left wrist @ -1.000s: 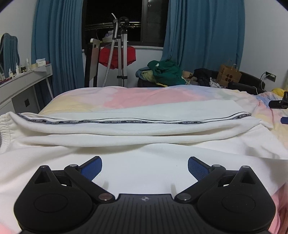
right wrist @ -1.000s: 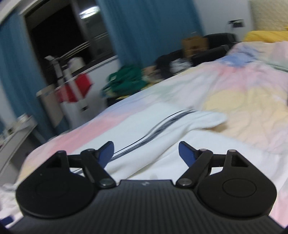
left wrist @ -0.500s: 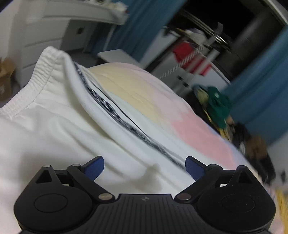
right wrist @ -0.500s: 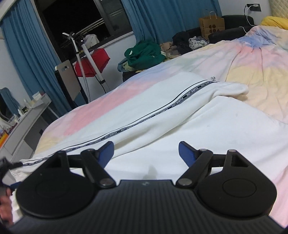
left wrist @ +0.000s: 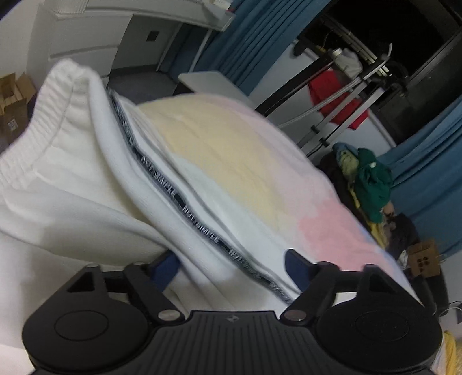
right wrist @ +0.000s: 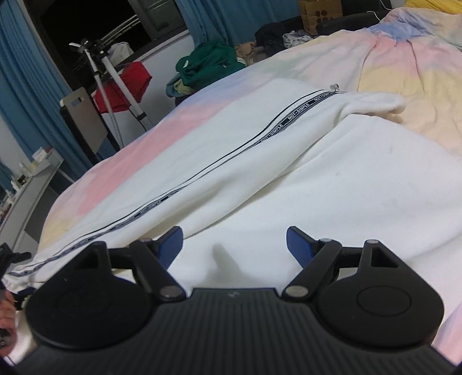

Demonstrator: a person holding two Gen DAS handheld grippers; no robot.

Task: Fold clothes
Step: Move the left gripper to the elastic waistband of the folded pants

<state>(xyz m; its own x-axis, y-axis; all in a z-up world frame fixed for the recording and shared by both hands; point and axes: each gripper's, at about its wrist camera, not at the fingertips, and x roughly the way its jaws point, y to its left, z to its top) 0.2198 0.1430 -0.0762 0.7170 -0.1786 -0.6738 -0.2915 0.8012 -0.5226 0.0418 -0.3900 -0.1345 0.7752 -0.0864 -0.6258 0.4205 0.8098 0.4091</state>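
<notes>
Lying across the pastel bed, the white zip jacket is spread flat with one folded layer running along its black-and-white lettered tape. The left gripper is set low over the jacket near its ribbed hem, jaws apart, with a raised ridge of the fabric and the lettered tape passing between the blue pads; whether the pads touch the cloth cannot be told, as this view is blurred. The right gripper hovers over the plain white panel of the jacket on the near side of the tape, jaws apart and nothing between them, casting a small shadow on the cloth. Beyond the jacket, off the far edge of the bed, sit a green garment pile, a red cloth on a drying rack, blue curtains and a cardboard box.
</notes>
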